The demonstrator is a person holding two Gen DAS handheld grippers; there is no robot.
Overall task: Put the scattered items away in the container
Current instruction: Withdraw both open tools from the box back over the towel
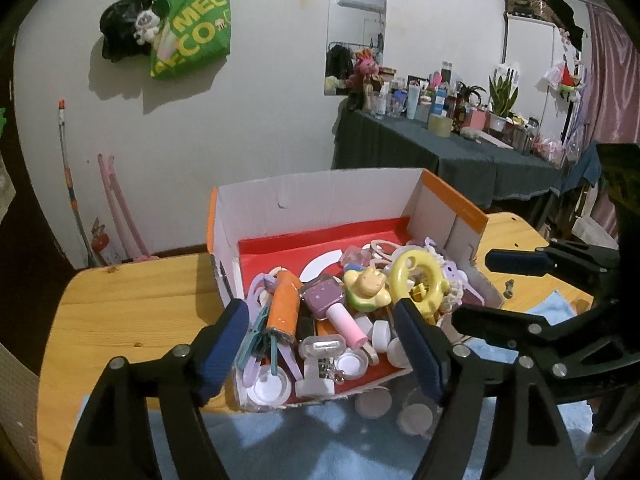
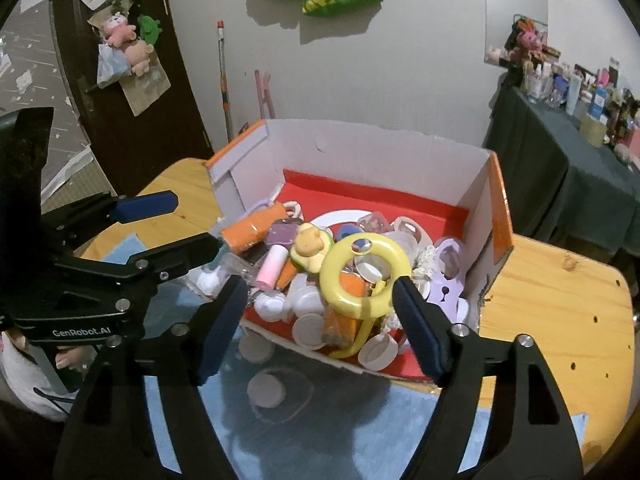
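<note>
An open cardboard box (image 1: pixel 320 200) (image 2: pixel 376 156), with white walls and a red floor, stands on the wooden table. It holds several small items heaped together: a yellow ring (image 1: pixel 420 280) (image 2: pixel 364 276), an orange roll (image 1: pixel 284 304) (image 2: pixel 250 228), a pink tube (image 1: pixel 348 326) and white caps. Two white caps (image 1: pixel 374 404) (image 2: pixel 266 390) lie blurred on the blue cloth in front of the box. My left gripper (image 1: pixel 320 314) (image 2: pixel 198 222) hovers open over the box's near left corner. My right gripper (image 2: pixel 322 292) (image 1: pixel 472 288) is open over the near edge. Nothing sits between either pair of pads.
A blue cloth (image 2: pixel 320 440) covers the table's near part. The wooden table (image 1: pixel 132 304) shows bare to the left and right of the box, with a small dark metal piece (image 1: pixel 509 290) on the right. A cluttered side table with a dark cloth (image 1: pixel 440 152) stands behind.
</note>
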